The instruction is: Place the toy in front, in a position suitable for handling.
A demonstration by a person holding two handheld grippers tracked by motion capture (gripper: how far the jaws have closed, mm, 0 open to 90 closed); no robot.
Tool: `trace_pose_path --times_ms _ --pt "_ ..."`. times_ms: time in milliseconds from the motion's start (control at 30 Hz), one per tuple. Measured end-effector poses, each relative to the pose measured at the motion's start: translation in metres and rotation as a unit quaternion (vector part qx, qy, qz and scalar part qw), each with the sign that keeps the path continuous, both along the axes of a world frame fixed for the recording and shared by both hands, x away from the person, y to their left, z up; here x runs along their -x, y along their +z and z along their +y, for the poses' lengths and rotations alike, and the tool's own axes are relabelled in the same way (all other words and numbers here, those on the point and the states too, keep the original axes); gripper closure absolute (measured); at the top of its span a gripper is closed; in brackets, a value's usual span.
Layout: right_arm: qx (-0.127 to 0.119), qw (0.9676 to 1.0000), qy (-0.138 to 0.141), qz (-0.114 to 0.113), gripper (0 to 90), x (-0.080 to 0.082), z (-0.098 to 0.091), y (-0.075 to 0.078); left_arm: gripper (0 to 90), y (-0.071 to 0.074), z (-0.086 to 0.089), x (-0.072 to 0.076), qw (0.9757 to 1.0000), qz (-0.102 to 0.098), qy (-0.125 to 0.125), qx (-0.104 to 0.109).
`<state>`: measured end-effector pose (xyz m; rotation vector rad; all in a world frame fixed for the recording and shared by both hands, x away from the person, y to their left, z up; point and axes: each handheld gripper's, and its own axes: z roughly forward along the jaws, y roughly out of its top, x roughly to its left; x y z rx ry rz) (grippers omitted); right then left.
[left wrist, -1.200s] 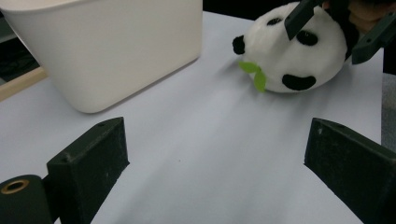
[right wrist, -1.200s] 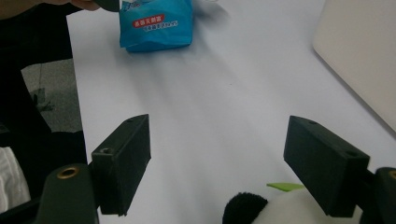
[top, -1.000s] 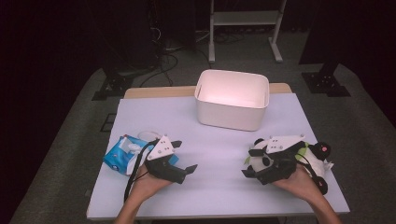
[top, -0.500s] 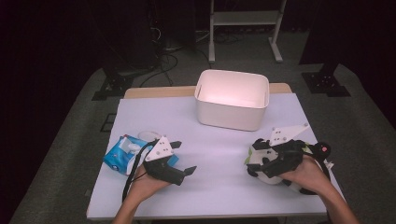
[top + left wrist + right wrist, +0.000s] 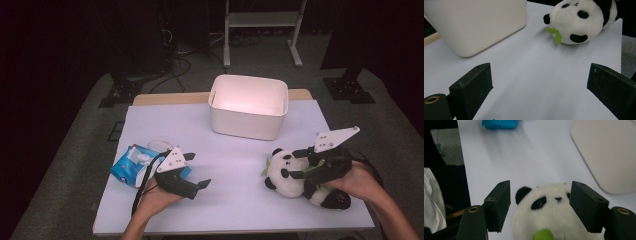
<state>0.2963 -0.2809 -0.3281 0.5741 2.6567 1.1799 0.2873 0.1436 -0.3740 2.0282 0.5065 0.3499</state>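
Observation:
A black-and-white panda plush (image 5: 280,172) with a green leaf lies on the white table (image 5: 240,150) at the right. My right gripper (image 5: 298,163) stands open over it, one jaw on each side of the head. In the right gripper view the panda's face (image 5: 554,220) sits between the jaws of that gripper (image 5: 540,205), with a small gap at the ear side. My left gripper (image 5: 197,171) rests open at the left front, nothing between its jaws. Looking along the left gripper (image 5: 539,87), I see the panda (image 5: 579,20) farther off.
A white bin (image 5: 248,107) stands at the back middle, seen also as the bin (image 5: 479,22) and the bin (image 5: 609,152) in the gripper views. A blue packet (image 5: 127,165) lies just left of my left hand. The packet (image 5: 500,123) shows far off.
My right gripper has drawn back to the right, so the panda's head now shows beyond its jaws. The left gripper has stayed put.

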Motion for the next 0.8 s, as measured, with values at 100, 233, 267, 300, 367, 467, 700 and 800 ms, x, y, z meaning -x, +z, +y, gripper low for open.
trace_pose_path --times_ms 100,233,267,300,367,467,700,800 --pt "0.013 0.9999 -0.006 0.006 34.5 0.002 -0.009 -0.004 4.9 0.000 0.000 0.000 1.0000 0.001 0.000 0.000" --pt "0.023 0.9997 -0.011 0.005 37.6 0.006 -0.018 -0.008 4.9 0.000 -0.001 0.000 1.0000 0.003 -0.002 0.001" --pt "0.023 0.9997 -0.011 0.005 37.6 0.006 -0.018 -0.008 4.9 0.000 -0.001 0.000 1.0000 0.003 -0.002 0.001" --pt "0.027 0.9996 -0.011 0.002 38.0 0.008 -0.021 -0.009 4.9 0.000 -0.001 0.000 1.0000 0.004 -0.001 0.001" --pt "0.030 0.9995 -0.011 0.002 40.5 0.009 -0.024 -0.009 4.9 0.000 -0.001 0.000 1.0000 0.005 -0.002 0.000" --pt "0.037 0.9993 -0.010 0.000 42.0 0.010 -0.026 -0.010 4.9 0.000 -0.001 0.000 1.0000 0.006 -0.002 0.001" --pt "0.061 0.9981 -0.002 -0.009 60.2 0.011 -0.033 -0.015 4.9 0.000 0.000 -0.001 1.0000 0.008 -0.002 -0.001" --pt "0.062 0.9980 0.005 -0.013 67.3 0.009 -0.035 -0.015 4.9 0.000 0.000 -0.001 1.0000 0.008 -0.002 -0.001"
